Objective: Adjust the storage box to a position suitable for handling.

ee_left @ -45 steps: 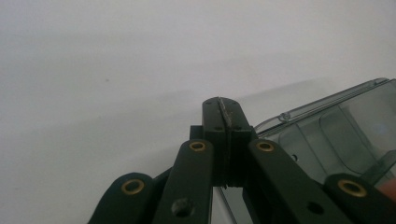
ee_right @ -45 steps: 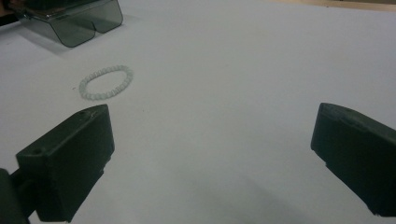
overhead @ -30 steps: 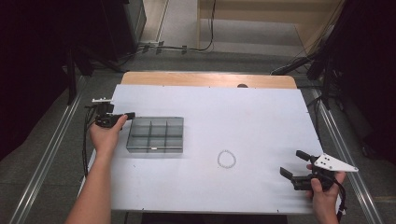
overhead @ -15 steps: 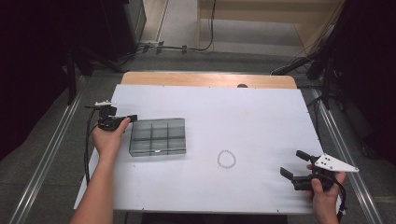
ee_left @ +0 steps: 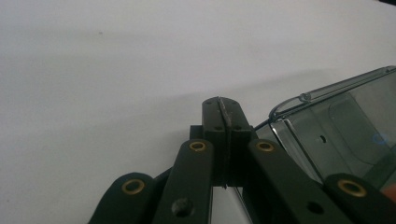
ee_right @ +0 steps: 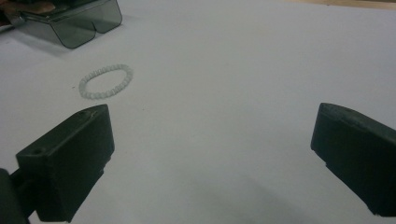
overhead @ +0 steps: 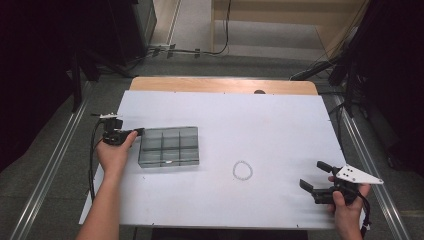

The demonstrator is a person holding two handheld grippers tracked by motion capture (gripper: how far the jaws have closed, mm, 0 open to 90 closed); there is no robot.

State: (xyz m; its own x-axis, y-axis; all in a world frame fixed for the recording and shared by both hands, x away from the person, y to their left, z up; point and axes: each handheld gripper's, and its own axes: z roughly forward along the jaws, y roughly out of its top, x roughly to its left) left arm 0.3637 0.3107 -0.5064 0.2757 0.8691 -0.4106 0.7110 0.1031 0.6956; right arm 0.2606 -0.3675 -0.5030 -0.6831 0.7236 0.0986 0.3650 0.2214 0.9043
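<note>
At the left edge of the white surface (overhead: 280, 120), the left gripper (overhead: 136, 132) is lying low in the person's left hand (overhead: 114, 152), its jaws pressed together with nothing between them. Its tips are sitting at the upper left corner of the smoky clear organizer box (overhead: 168, 146); the left gripper view is showing them just beside the rounded lid rim of that box (ee_left: 336, 126) (whether they are quite touching it, I cannot tell). The box is resting flat on the left half of the surface, and its dividers are marking out small compartments.

Right of the box and a little nearer the person, a small white beaded bracelet (overhead: 242, 170) is lying flat by itself, well apart from both grippers. In the right gripper view the bracelet (ee_right: 106, 81) is showing ahead of the jaws and toward their left.

Near the front right corner, the right gripper (overhead: 315, 176) is being held in the right hand (overhead: 345, 205), jaws standing wide apart and pointing leftward over bare surface.
</note>
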